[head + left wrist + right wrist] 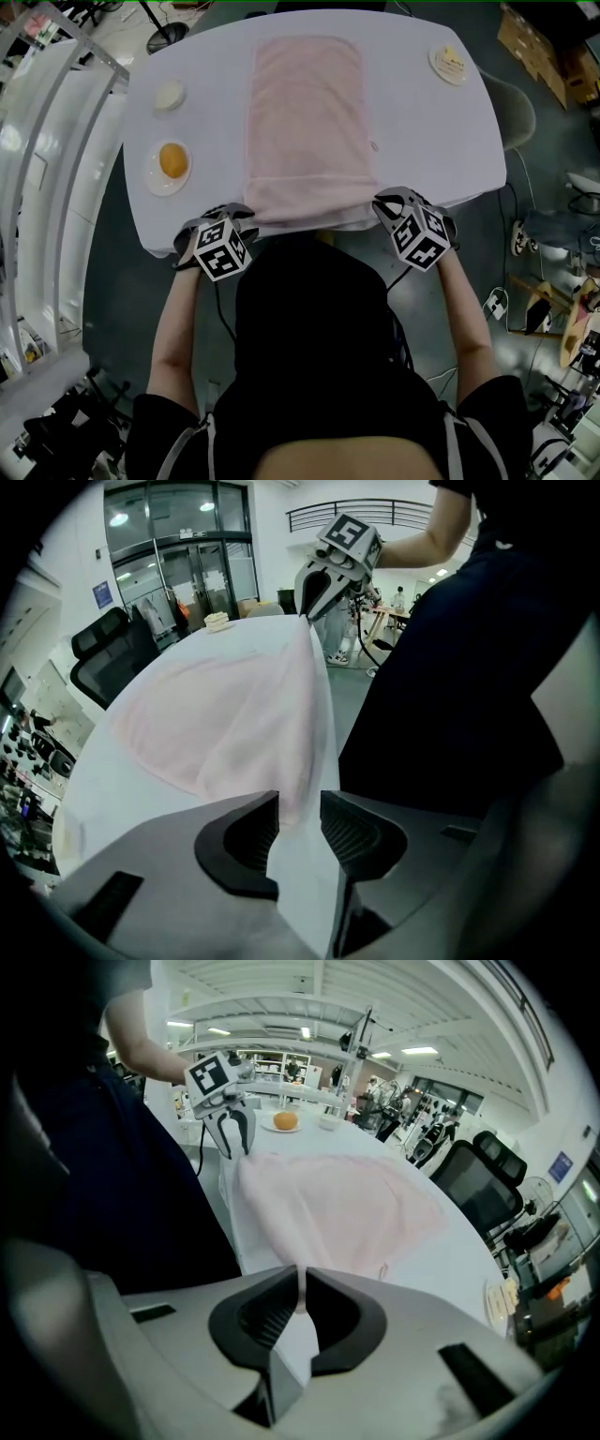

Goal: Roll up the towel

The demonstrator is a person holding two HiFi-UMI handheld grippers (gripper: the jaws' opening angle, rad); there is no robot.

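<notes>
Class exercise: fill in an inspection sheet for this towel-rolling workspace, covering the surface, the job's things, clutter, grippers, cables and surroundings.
Surface: table under a white cover.
Job's things: pink towel lies flat lengthwise, not yet rolled, its near edge at the table's edge.
Clutter: orange on a plate and a small dish at left; plate of food at far right.
Grippers: left gripper open, towel corner between its jaws; right gripper shut on the other near corner.
Cables: leads on the floor at right.
Surroundings: office chair, glass doors.

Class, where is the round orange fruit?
Head view: the round orange fruit sits on a white plate, left of the pink cloth towel, beside a small white dish.
</notes>
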